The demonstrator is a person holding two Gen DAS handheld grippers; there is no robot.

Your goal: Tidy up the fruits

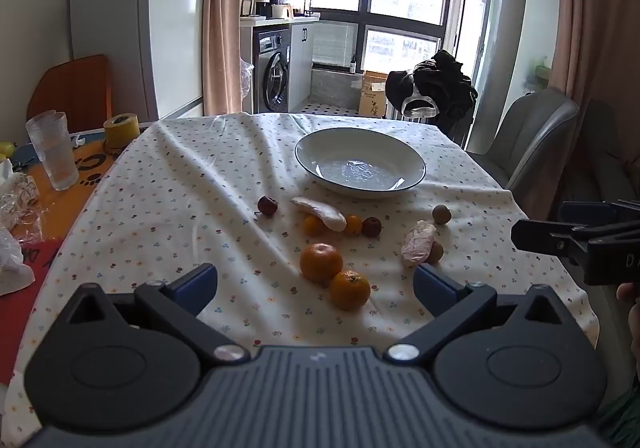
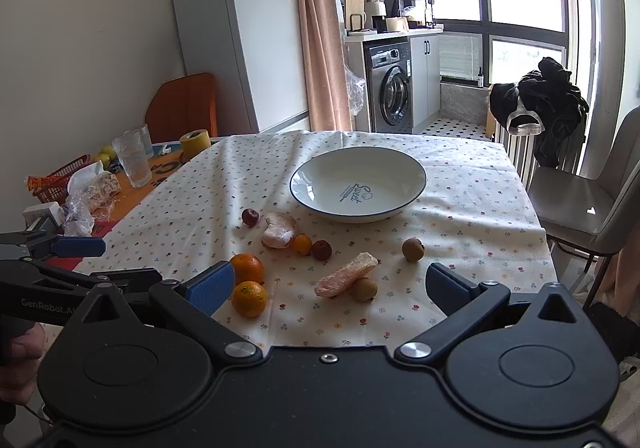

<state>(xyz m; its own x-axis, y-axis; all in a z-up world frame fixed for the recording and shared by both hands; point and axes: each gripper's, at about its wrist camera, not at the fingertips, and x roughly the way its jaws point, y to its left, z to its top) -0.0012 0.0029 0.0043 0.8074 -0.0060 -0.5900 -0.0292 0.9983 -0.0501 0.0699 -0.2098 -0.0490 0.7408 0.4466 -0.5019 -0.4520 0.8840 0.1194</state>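
An empty white bowl with a dark rim stands on the floral tablecloth. In front of it lie two oranges, two pale pomelo segments, small kumquats, dark red fruits and brown round fruits. My left gripper hovers open above the near table edge, the oranges between its fingers' line of sight. My right gripper is open too, facing the nearer pomelo segment.
Glasses, a yellow tape roll and plastic wrappers crowd the left part of the table. A grey chair stands at the right, with dark clothes hung behind. The other gripper shows at the right edge of the left wrist view.
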